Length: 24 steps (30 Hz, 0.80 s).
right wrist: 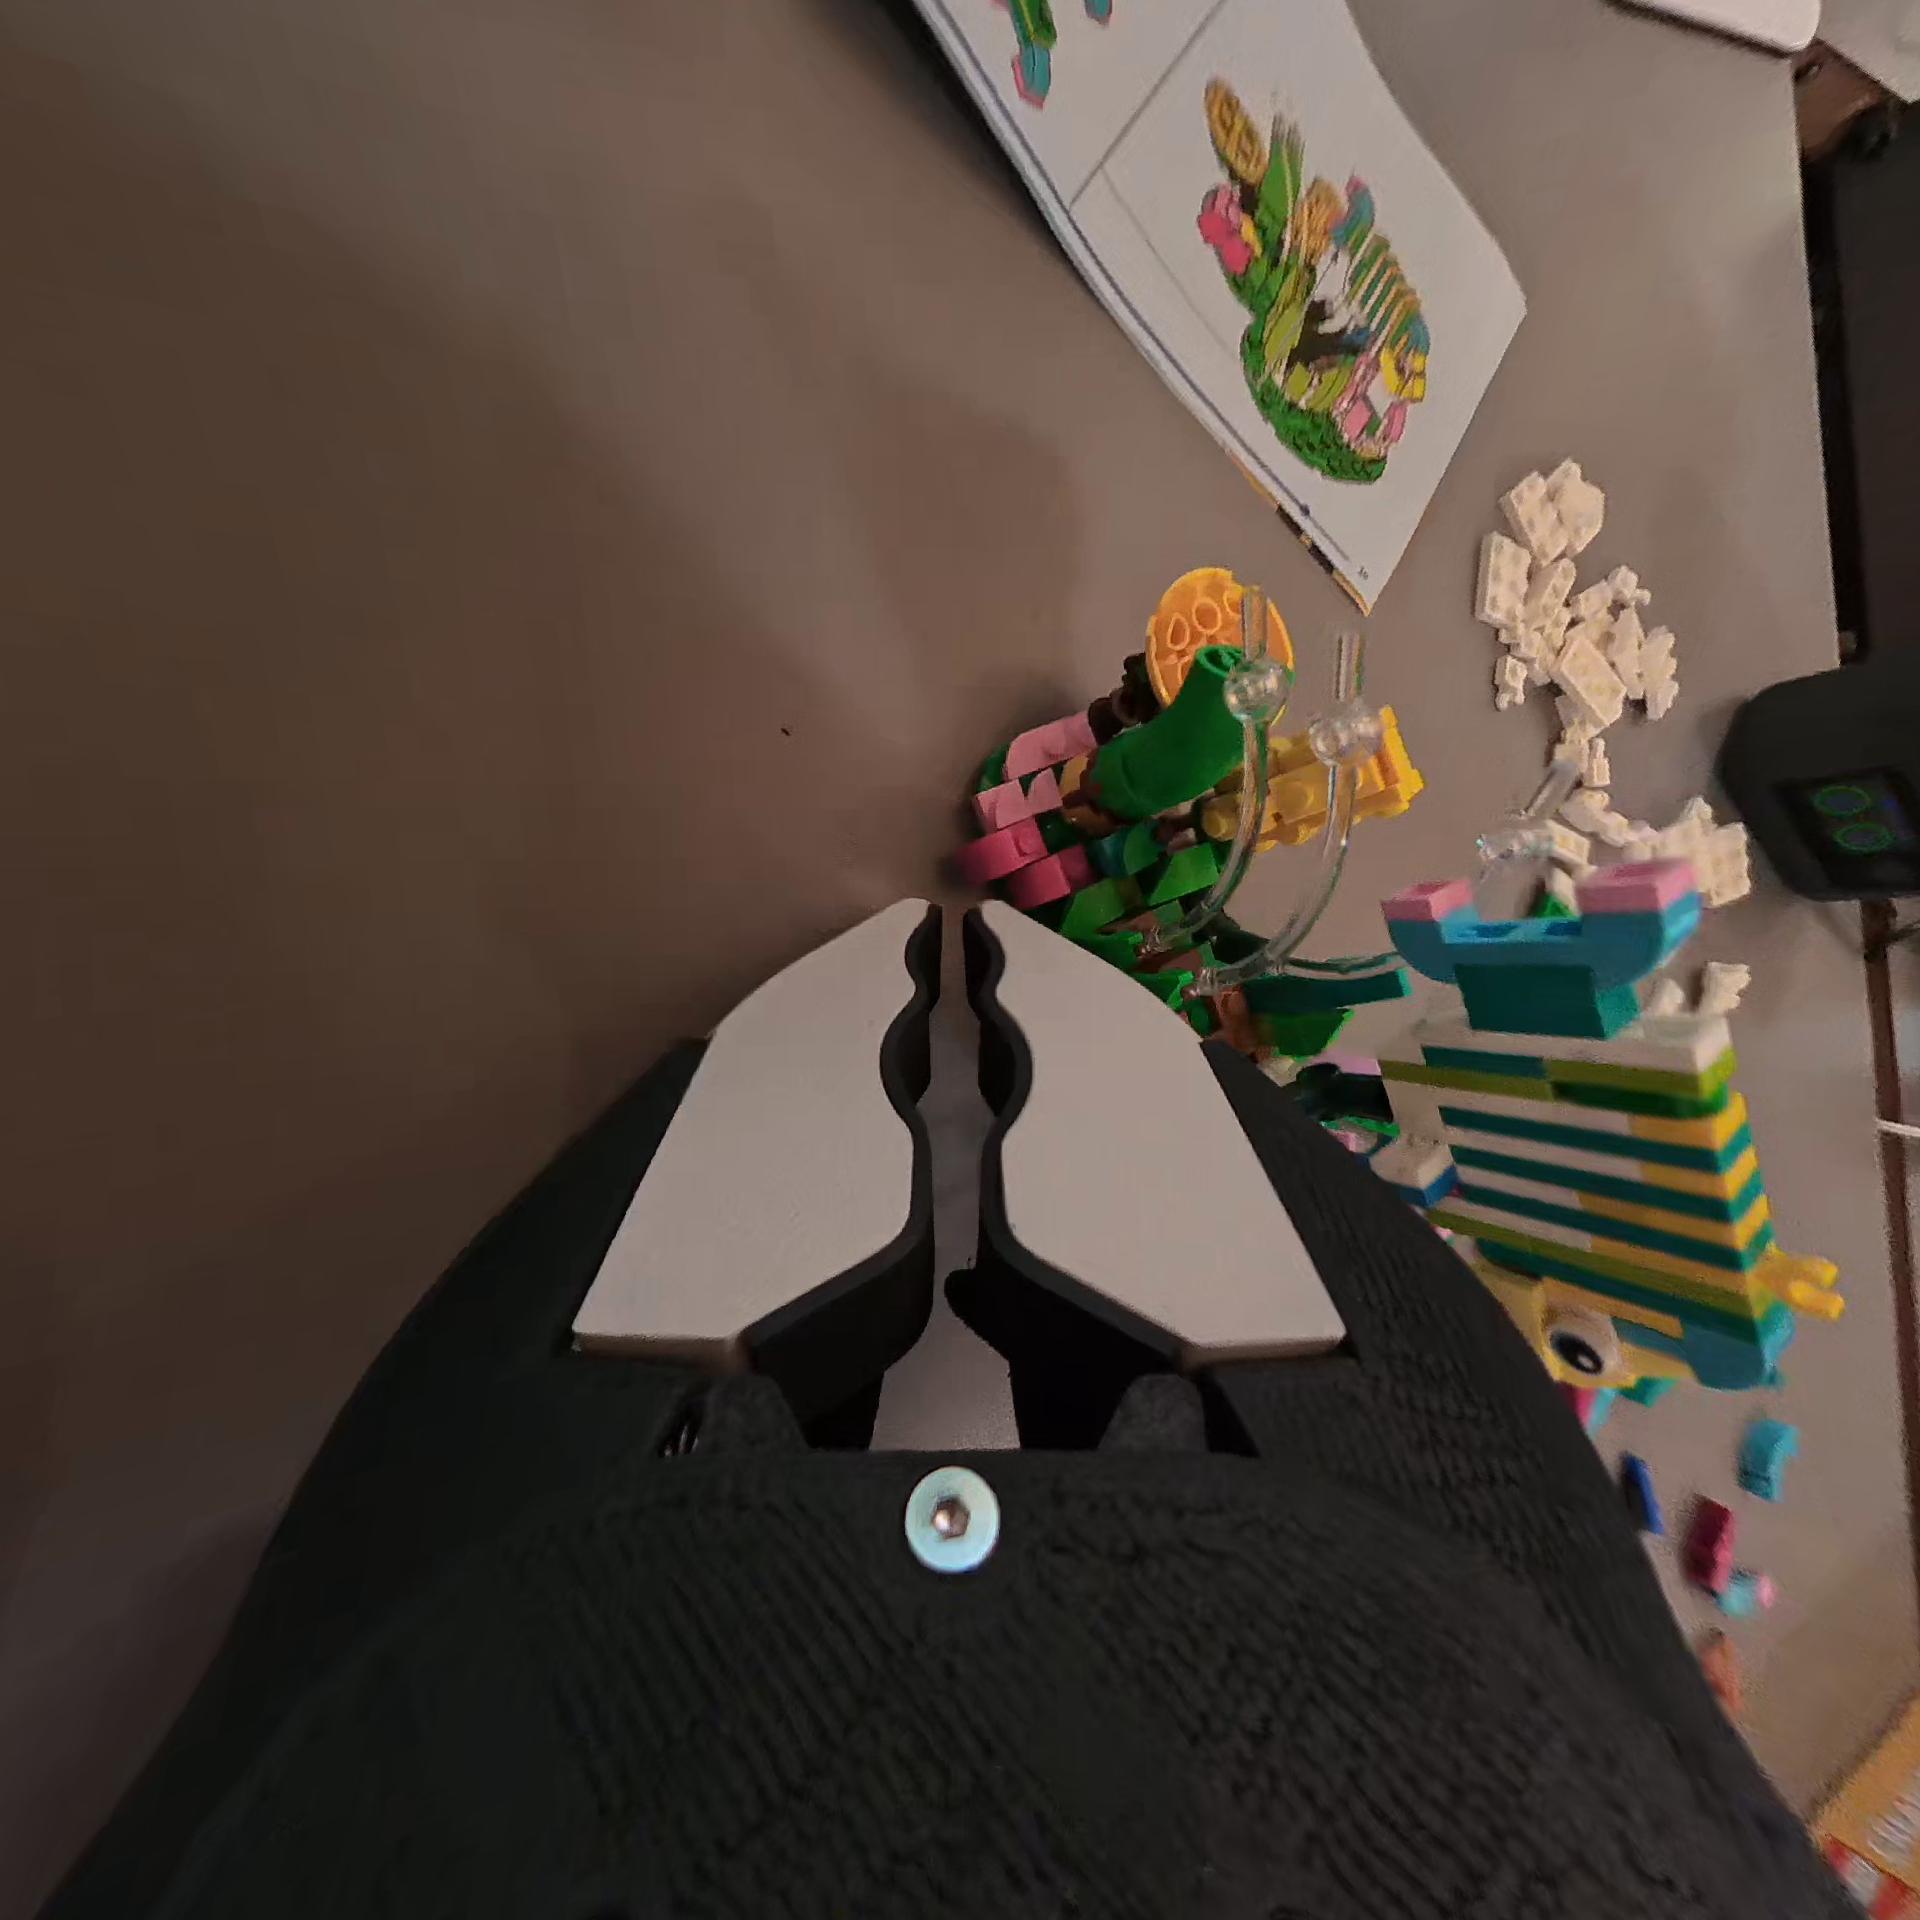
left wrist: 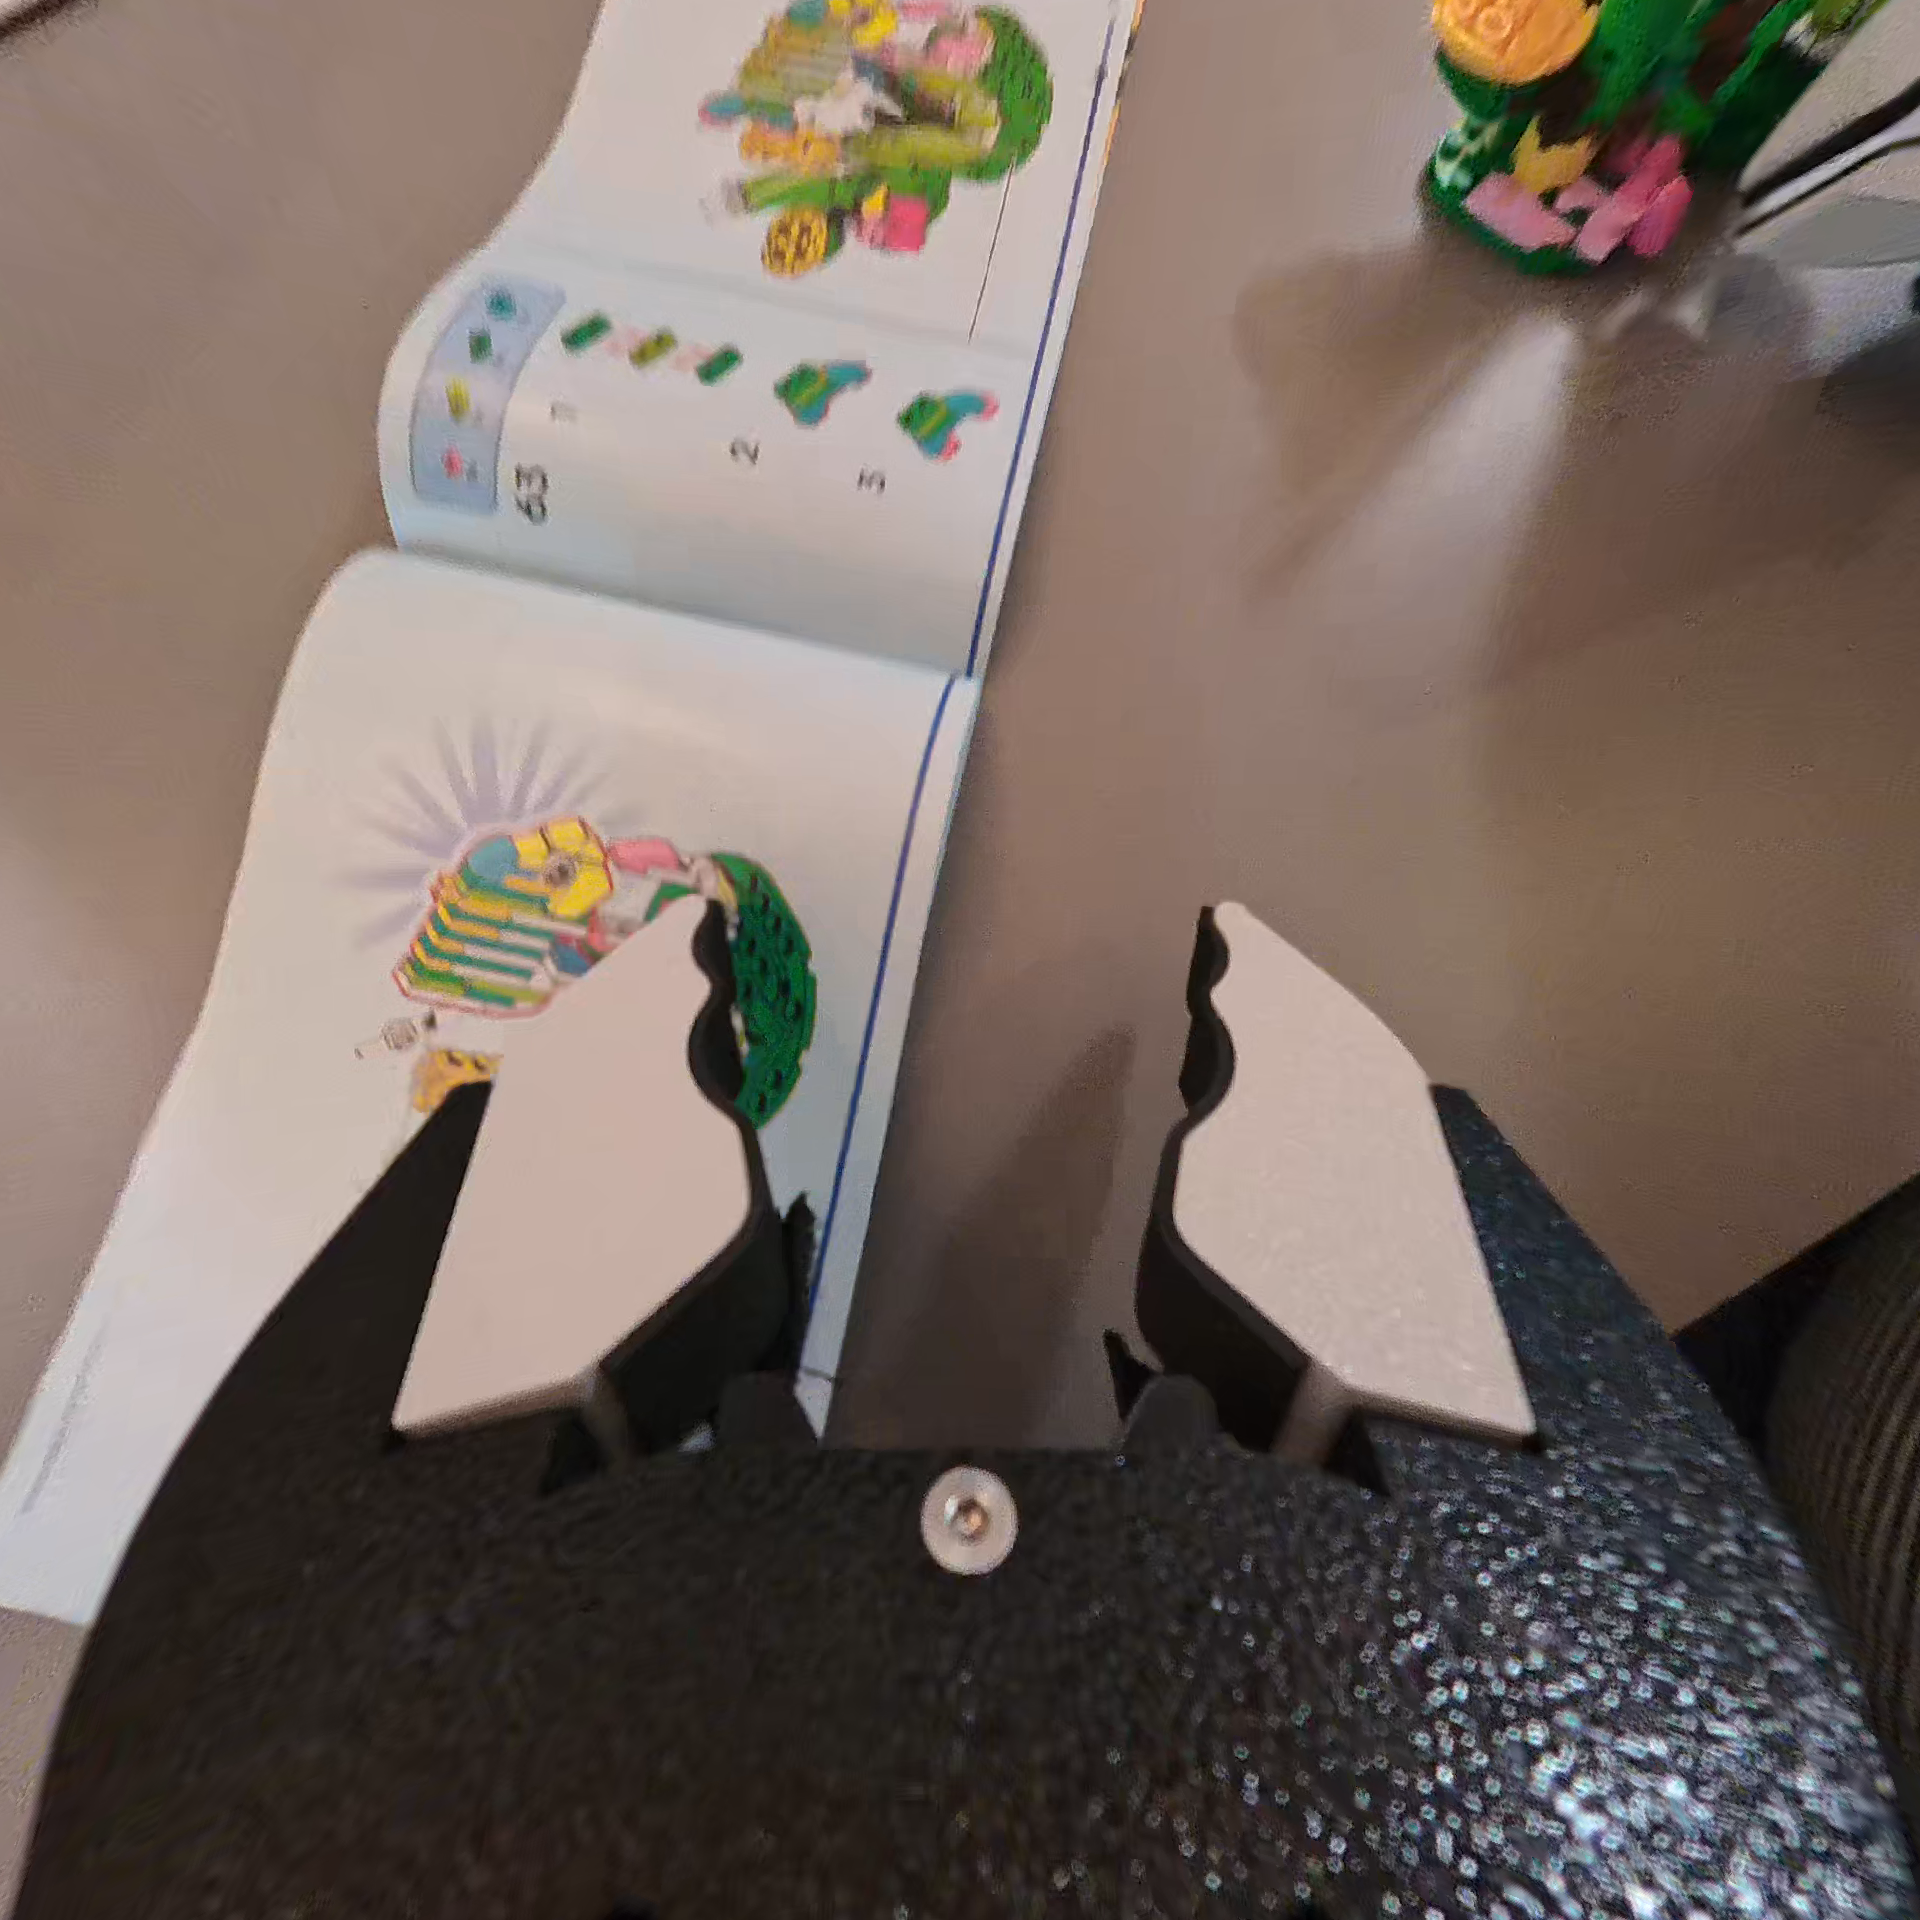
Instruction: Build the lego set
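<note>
Left claw (left wrist: 951,914) wide open, empty, over instruction booklet (left wrist: 665,582); right claw (right wrist: 951,914) nearly closed, empty, beside lego model (right wrist: 1164,821).

a dark device with a small glowing green screen (right wrist: 1844,821) is sitting at the far right edge of the grey-brown table (right wrist: 468,520). a black object (right wrist: 1881,395) is lying beyond that edge. striped dark fabric (left wrist: 1849,1392) is showing past the table's near edge.
</note>
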### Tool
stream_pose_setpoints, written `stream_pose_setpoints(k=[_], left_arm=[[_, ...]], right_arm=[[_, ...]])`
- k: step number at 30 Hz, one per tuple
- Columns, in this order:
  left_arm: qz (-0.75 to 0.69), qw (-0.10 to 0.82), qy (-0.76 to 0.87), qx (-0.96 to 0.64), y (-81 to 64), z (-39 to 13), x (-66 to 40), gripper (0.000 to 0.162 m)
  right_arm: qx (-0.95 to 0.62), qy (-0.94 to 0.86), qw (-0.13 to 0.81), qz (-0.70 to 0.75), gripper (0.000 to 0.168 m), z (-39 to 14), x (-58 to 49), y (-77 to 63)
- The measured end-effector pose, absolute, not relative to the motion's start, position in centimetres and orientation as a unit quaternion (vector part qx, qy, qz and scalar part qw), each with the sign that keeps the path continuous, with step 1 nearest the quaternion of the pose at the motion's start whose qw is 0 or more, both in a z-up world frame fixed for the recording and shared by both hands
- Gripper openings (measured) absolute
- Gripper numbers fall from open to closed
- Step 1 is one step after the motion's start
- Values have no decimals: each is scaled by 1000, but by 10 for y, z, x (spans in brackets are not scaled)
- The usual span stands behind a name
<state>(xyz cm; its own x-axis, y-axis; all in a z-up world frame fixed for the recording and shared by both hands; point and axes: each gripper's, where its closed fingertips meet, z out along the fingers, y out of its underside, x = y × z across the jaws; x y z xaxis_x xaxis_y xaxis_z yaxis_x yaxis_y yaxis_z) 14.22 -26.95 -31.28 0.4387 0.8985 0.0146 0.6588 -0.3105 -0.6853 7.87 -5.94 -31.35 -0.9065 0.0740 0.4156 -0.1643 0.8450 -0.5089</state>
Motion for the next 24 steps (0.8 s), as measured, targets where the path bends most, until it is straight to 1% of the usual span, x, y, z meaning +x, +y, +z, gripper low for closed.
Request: stream_pose_setpoints(k=[3,7,14,17,20,21,22,24], left_arm=[[172,314,-514,-779,-276,-319,150,83],[186,284,-521,-784,-290,-324,150,80],[211,254,-532,-780,-308,-324,141,83],[244,217,-556,-764,-334,-320,136,83],[298,175,-561,-752,-355,-311,131,77],[312,181,-554,-751,-353,-305,128,75],[317,208,-543,-750,-344,-297,123,74],[307,288,-513,-748,-313,-281,111,70]], right_arm=[[27,-933,235,270,3,-314,74,-65],[3,-921,255,295,2,-307,69,-76],[-14,-900,161,406,6,-279,105,-87],[-29,-882,157,443,8,-262,108,-78],[-43,-861,170,477,9,-246,108,-66],[-47,-853,178,489,10,-240,106,-62],[-53,-842,191,502,10,-234,103,-58],[-58,-814,224,533,10,-220,96,-52]])
